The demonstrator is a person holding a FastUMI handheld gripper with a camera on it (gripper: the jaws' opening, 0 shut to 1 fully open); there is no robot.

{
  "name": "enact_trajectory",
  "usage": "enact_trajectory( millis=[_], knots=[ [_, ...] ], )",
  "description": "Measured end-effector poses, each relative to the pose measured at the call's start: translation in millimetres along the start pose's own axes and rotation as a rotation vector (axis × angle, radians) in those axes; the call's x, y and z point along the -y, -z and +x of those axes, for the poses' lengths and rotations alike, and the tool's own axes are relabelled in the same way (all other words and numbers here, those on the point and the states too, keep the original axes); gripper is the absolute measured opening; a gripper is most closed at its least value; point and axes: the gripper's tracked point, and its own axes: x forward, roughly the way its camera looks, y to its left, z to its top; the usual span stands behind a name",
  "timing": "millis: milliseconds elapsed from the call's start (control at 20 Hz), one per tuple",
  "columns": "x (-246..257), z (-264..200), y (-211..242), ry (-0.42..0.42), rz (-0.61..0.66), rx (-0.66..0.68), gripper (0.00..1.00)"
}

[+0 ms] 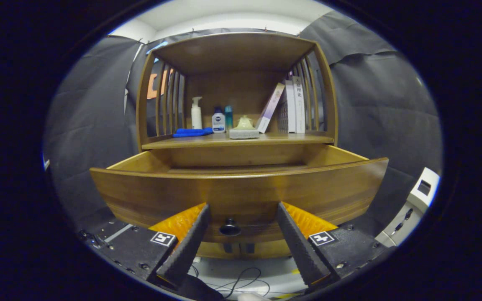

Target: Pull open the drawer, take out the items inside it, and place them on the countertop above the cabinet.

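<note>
The wooden cabinet's drawer (241,190) is pulled out towards me, its curved front panel just ahead of my fingers. Its dark round knob (229,228) sits between my fingertips, untouched, with a gap on each side. My gripper (243,209) is open. The drawer's inside is hidden behind its front panel. Above the drawer lies the countertop (241,140), a wooden shelf carrying a blue flat item (191,132), a white pump bottle (196,113), a small white bottle (218,121), a teal bottle (228,117) and a pale soap on a dish (244,127).
Several books (291,106) lean at the countertop's right end. Slatted wooden sides and a top board enclose the shelf. A white device (416,200) stands low to the right of the drawer. Cables (241,284) lie on the floor below my fingers.
</note>
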Motion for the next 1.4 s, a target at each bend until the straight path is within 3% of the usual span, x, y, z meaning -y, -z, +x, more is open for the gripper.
enact_trajectory(
  millis=[350,1150,1400],
  knots=[
    [-4.4,15.0,-7.0,-0.001,0.011,-0.004,1.00],
    [-7.8,148.0,-46.7,0.009,0.022,-0.007,1.00],
    [-9.3,162.8,-49.2,0.023,0.006,-0.007,1.00]
  ],
)
